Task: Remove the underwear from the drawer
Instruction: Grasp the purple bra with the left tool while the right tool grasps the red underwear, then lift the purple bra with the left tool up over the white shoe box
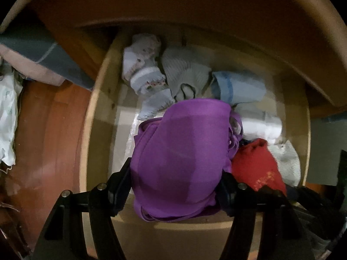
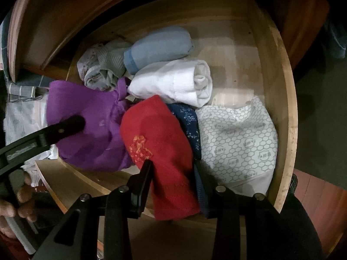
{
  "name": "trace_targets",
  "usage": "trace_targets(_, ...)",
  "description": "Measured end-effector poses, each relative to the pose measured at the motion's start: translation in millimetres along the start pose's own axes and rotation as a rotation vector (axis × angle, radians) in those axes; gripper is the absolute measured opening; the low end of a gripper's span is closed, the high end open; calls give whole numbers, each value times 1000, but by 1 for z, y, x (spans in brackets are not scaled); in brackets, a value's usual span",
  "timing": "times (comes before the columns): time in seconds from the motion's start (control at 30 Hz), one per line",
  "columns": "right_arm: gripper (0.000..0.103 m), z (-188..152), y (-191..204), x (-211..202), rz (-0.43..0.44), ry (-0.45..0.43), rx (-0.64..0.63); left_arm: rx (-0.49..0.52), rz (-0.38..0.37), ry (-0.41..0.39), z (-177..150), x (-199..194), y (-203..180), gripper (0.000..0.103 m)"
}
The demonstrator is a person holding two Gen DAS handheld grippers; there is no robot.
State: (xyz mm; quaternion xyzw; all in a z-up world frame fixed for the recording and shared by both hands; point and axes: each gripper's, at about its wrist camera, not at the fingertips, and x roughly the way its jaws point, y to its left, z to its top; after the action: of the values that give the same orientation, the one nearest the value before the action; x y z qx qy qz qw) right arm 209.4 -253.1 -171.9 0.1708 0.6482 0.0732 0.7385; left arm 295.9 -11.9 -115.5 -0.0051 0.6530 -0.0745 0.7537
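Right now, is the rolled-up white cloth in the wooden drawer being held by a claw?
No, the rolled white cloth lies free behind the red cloth, which the right claw grips.

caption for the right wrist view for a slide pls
Right gripper shut on red underwear in the open wooden drawer; left gripper holds purple underwear alongside.

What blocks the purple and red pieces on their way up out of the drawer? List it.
Nothing visible. The left tool grips the purple piece, the right tool the red piece. Both lie on top of the pile near the drawer's front edge, nothing covers them, and the drawer is open above.
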Motion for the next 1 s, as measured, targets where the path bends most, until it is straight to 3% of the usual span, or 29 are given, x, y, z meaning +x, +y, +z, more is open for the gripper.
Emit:
trace_targets(0.17,39,0,3,2,-7,2,-10,8,-69,-33,-10,-25,4,63)
trace_targets(0.4,39,1,5,5,-7,3,-14,39,-103,-77,-19,-58,1,64)
trace_targets(1.0,39,-3,19,16,-38,5,-46,149,-120,-279,-33,-159,-12,64)
